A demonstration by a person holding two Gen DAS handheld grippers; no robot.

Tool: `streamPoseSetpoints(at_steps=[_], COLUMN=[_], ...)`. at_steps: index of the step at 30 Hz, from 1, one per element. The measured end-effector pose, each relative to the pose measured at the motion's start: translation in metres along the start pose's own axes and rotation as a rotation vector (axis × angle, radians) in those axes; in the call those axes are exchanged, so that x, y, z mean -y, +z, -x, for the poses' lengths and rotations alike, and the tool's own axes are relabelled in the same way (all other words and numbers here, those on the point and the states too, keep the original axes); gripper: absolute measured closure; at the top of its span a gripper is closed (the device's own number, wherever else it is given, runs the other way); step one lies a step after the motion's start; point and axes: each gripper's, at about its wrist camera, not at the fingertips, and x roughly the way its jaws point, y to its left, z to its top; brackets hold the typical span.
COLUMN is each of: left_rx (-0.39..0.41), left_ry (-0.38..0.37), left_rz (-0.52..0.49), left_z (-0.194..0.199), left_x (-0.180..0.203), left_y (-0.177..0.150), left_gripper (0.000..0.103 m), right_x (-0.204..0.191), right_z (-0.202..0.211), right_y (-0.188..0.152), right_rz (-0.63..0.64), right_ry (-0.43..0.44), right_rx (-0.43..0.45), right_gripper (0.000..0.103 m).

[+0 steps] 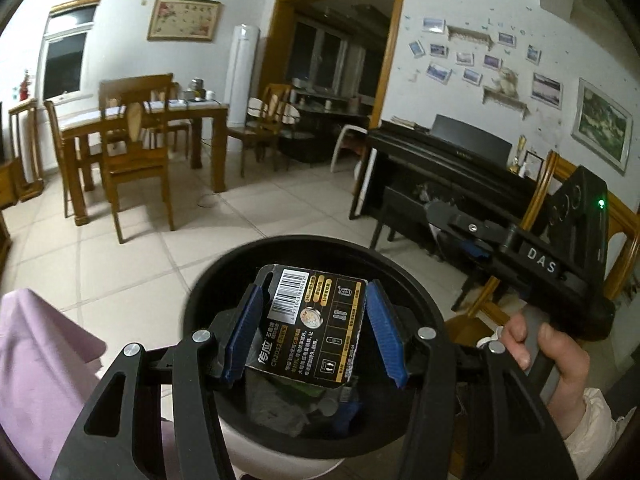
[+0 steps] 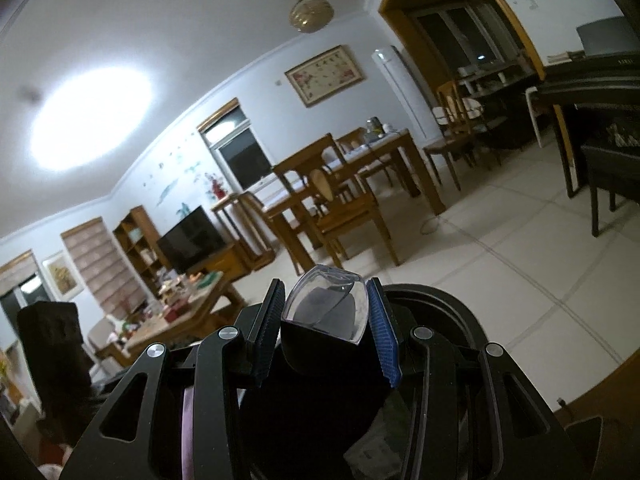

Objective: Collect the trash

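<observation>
I read "CR2032" on the battery card (image 1: 316, 328), beside a barcode. The right gripper (image 1: 540, 260) body carried "DAS".

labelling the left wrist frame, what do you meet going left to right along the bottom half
pink cloth → left gripper holding the battery card over the black bin → hand on the right gripper's handle

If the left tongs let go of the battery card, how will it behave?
The battery card looks thin and flat, so probably light and slightly bendy. It hangs over the bin, so it would likely drop inside, perhaps fluttering. The left tongs pinch only its edges; it may slip.
</observation>
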Motion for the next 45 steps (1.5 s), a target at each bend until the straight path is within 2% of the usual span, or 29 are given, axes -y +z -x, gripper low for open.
streamPoseSetpoints(at_steps=[16, 17, 18, 19, 20, 21, 22, 33, 38, 45], left_rx=[-0.042, -0.042, -0.043, -0.042, -0.032, -0.006, 0.016, 0.038, 0.064, 0.094], left_ry=[-0.003, 0.003, 0.012, 0.022, 0.036, 0.058, 0.068, 0.082, 0.095, 0.148], left_rz=[-0.048, -0.057, -0.072, -0.082, -0.09, -0.099, -0.109, -0.15, -0.14, -0.102], left_z=[-0.023, -0.023, -0.022, -0.021, -0.019, -0.013, -0.008, 0.027, 0.049, 0.089], left_x=[0.019, 0.02, 0.023, 0.025, 0.028, 0.031, 0.033, 0.043, 0.036, 0.013], left_y=[0.003, 0.005, 0.005, 0.005, 0.006, 0.006, 0.007, 0.01, 0.008, -0.002], left_gripper=[0.048, 0.048, 0.04, 0.031, 0.011, 0.005, 0.005, 0.005, 0.005, 0.005], right_x=[-0.003, -0.004, -0.001, -0.003, -0.003, -0.004, -0.003, -0.019, -0.043, -0.103], right_z=[-0.009, -0.006, -0.007, -0.007, -0.004, -0.004, -0.004, -0.001, -0.008, -0.019], right_y=[-0.013, -0.017, -0.018, -0.021, -0.024, -0.028, -0.03, -0.047, -0.049, -0.061], right_rz=[-0.017, -0.018, -0.021, -0.028, -0.044, -0.05, -0.05, -0.033, -0.022, 0.03], right_ry=[-0.002, 0.003, 0.011, 0.013, 0.019, 0.026, 0.029, 0.025, 0.041, 0.092], right_rx=[-0.012, -0.015, -0.015, -0.006, 0.023, 0.038, 0.042, 0.008, -0.021, -0.067], right_gripper=[0.06, 0.058, 0.043, 0.033, 0.017, 0.015, 0.015, 0.015, 0.015, 0.012])
